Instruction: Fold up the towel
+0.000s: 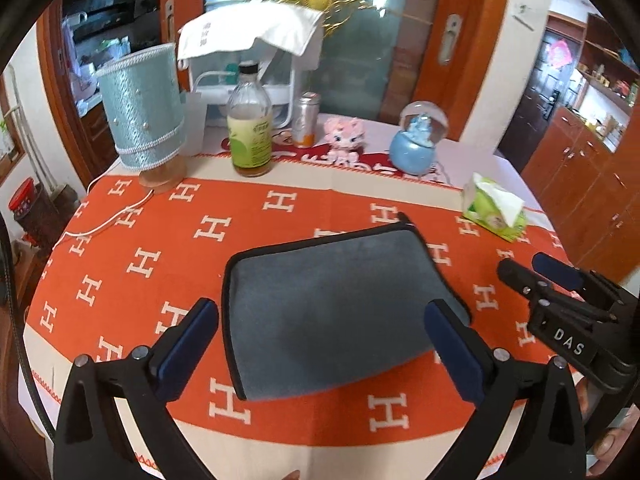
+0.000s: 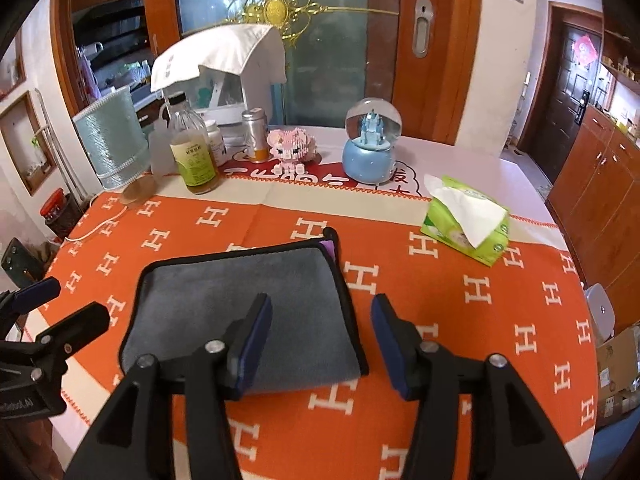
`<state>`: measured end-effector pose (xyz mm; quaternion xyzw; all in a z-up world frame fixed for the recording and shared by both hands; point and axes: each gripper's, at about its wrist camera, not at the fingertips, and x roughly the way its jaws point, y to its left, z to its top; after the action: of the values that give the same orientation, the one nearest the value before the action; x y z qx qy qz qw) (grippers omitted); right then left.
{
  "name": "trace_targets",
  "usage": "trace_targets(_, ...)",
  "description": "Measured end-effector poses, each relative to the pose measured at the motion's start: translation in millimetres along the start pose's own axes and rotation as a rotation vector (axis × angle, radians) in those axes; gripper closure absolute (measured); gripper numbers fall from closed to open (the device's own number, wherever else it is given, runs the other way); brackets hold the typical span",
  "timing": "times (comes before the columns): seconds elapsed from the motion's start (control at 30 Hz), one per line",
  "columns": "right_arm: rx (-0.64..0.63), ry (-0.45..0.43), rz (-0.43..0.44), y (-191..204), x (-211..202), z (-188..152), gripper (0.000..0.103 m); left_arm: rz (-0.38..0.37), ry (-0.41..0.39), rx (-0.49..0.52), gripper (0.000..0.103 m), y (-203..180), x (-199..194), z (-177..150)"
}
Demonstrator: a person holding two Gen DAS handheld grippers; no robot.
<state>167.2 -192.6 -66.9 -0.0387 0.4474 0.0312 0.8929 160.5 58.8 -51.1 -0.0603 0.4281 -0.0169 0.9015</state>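
A grey towel (image 1: 332,308) with black edging lies folded flat on the orange H-patterned cloth (image 1: 160,240); it also shows in the right wrist view (image 2: 248,304), with a purple corner peeking at its far right. My left gripper (image 1: 322,316) is open and empty, its fingers either side of the towel's near half, above it. My right gripper (image 2: 320,320) is open and empty over the towel's right edge; it shows in the left wrist view (image 1: 536,270) at the right. The left gripper shows at the left of the right wrist view (image 2: 60,300).
At the table's back stand a blue lamp (image 1: 142,108), a glass bottle (image 1: 250,128), a can (image 1: 306,120), a pink toy (image 1: 346,134) and a snow globe (image 1: 418,140). A green tissue pack (image 1: 496,210) lies at the right. A white cord (image 1: 108,220) trails at the left.
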Motion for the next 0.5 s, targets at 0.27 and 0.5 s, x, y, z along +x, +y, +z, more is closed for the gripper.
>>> trace_targets(0.27,0.050,-0.017,-0.032,-11,-36,-14,0.040,-0.011,-0.021,0.046,0.001,-19,-32,-14)
trace_targets(0.5,0.075,-0.011,-0.069,-22,-61,-26,0.033,0.025,-0.021,0.079,0.001,-32,-48,-25)
